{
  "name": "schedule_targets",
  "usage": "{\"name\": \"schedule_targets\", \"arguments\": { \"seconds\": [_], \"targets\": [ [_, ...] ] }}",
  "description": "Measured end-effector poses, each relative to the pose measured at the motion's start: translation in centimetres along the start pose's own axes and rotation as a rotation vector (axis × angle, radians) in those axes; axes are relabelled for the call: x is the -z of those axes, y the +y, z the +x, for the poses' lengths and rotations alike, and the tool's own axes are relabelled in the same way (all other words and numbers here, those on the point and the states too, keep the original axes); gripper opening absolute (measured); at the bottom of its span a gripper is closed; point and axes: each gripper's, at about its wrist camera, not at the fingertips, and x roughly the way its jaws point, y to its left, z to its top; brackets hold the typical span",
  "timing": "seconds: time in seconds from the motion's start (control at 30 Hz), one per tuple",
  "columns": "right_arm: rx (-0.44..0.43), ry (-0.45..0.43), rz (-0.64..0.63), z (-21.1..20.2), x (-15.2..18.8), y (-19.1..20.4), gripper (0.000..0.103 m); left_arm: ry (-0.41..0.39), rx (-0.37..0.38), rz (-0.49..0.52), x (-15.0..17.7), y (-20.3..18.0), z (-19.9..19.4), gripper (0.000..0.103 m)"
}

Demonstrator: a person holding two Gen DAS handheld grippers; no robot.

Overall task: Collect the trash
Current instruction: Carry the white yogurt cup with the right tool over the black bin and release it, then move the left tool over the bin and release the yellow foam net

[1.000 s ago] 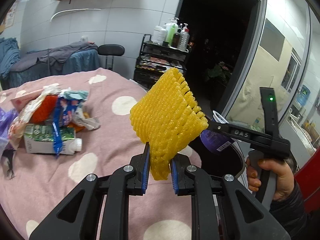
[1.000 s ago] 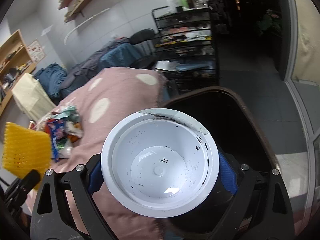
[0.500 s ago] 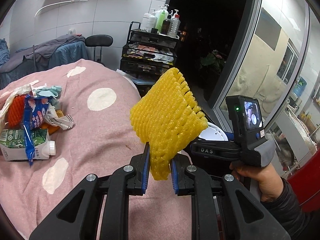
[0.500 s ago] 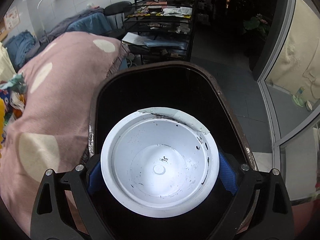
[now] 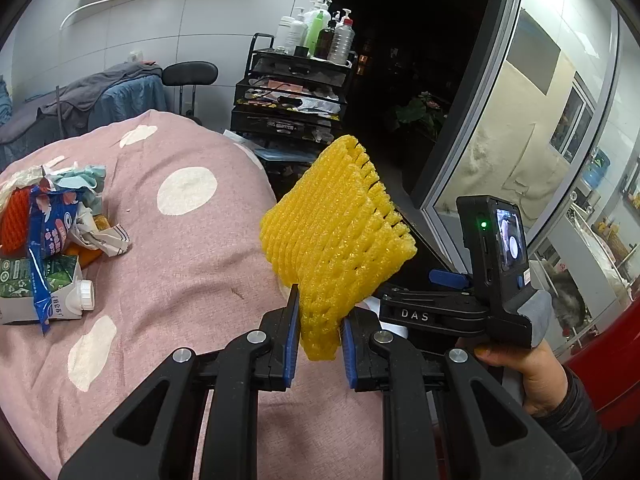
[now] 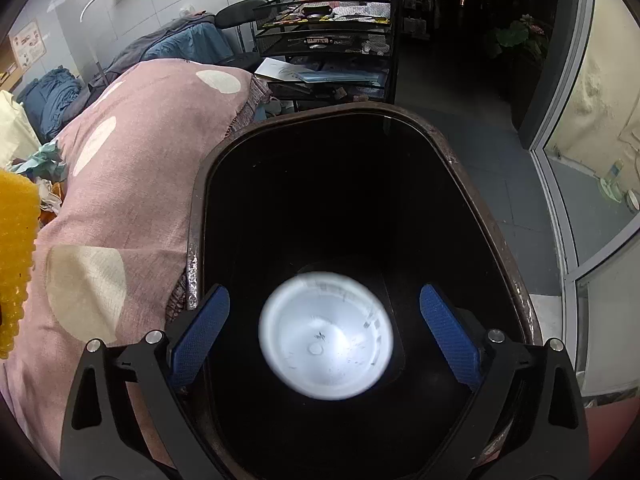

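Observation:
My left gripper (image 5: 318, 328) is shut on a yellow foam fruit net (image 5: 336, 236) and holds it up above the pink spotted cloth (image 5: 192, 264). My right gripper (image 6: 324, 320) is open over a black trash bin (image 6: 472, 184). A white plastic cup (image 6: 326, 336), blurred, is below the jaws inside the bin, free of the pads. The net's edge shows at the left of the right wrist view (image 6: 16, 256). A pile of trash (image 5: 52, 232) with a milk carton (image 5: 44, 296) lies on the cloth at the left.
A black wire cart (image 5: 292, 96) with bottles stands behind the table, next to a black stool (image 5: 190, 74). A glass door (image 5: 520, 120) is at the right. The right gripper's body (image 5: 460, 312) is beside the net in the left wrist view.
The right gripper opened and let go of the white cup, which has dropped into the bin. The left gripper still holds the yellow net, shifted slightly.

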Motion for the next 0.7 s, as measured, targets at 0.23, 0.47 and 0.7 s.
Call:
{"name": "schedule_targets", "arguments": {
  "seconds": [0.23,0.47,0.7],
  "targets": [
    [0.009,-0.003,0.003,-0.1,0.2,-0.1,0.097,0.012,0.008,0.017,0.0,-0.7,0.5,0.018],
    [-0.029,-0.052,0.06,-1.9,0.3,-1.1,0.097,0.023,0.016,0.027,-0.2,-1.1,1.2,0.018],
    [-0.015,-0.183,0.14,-6.0,0.1,-3.1,0.097,0.046,0.043,0.043,-1.1,-2.2,2.7,0.018]
  ]
}}
